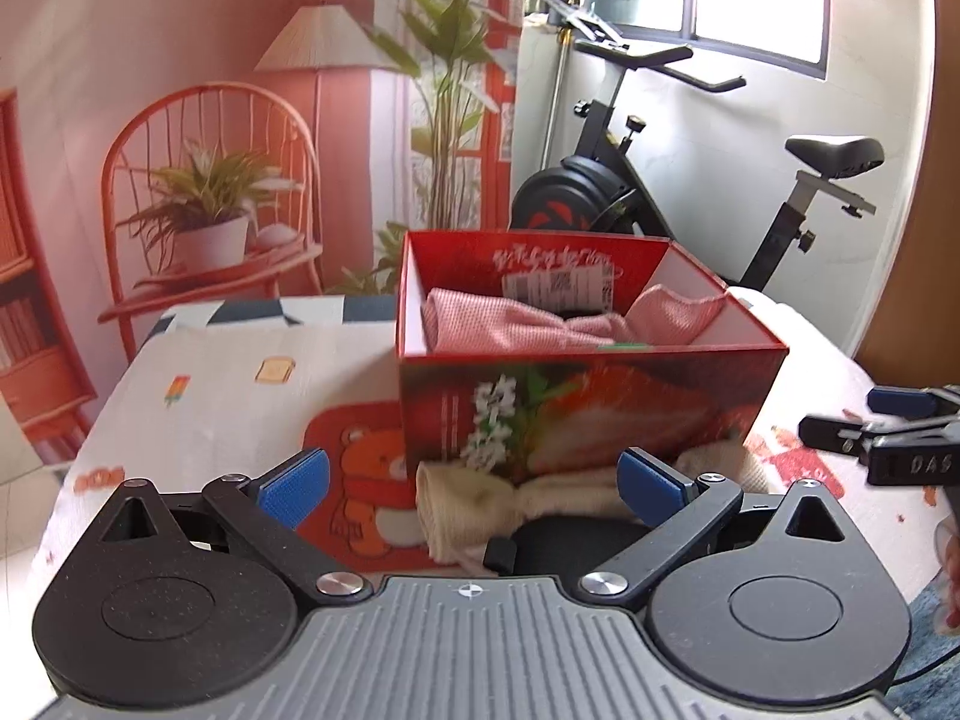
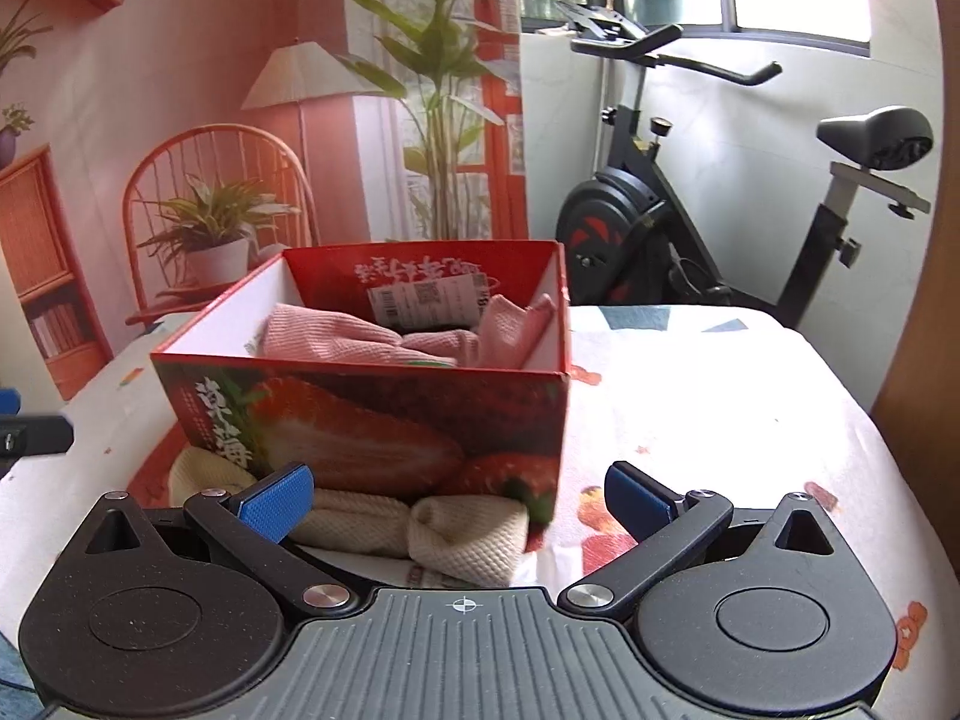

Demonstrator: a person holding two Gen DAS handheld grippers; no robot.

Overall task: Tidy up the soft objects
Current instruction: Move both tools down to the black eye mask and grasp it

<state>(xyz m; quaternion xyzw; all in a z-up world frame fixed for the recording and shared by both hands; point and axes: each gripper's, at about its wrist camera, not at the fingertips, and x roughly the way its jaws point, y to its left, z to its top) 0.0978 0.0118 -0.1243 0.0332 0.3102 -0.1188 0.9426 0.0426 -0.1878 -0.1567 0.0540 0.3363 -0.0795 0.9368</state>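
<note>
A red strawberry-print box (image 1: 576,402) (image 2: 372,414) stands open on the table, with a pink cloth (image 1: 522,324) (image 2: 372,336) lying inside it. A cream cloth (image 1: 480,510) (image 2: 432,528) lies on the table against the box's near side. My left gripper (image 1: 474,486) is open, its blue pads on either side of the cream cloth, nothing held. My right gripper (image 2: 459,495) is open too, just short of the same cloth and the box's near corner. The right gripper (image 1: 888,438) also shows at the right edge of the left wrist view.
The table wears a white cloth with cartoon prints (image 1: 240,396) (image 2: 690,408). Behind it are a printed room backdrop (image 1: 210,120) and an exercise bike (image 1: 690,180) (image 2: 720,210) under a window. The left gripper's tip (image 2: 30,432) pokes in at the left edge.
</note>
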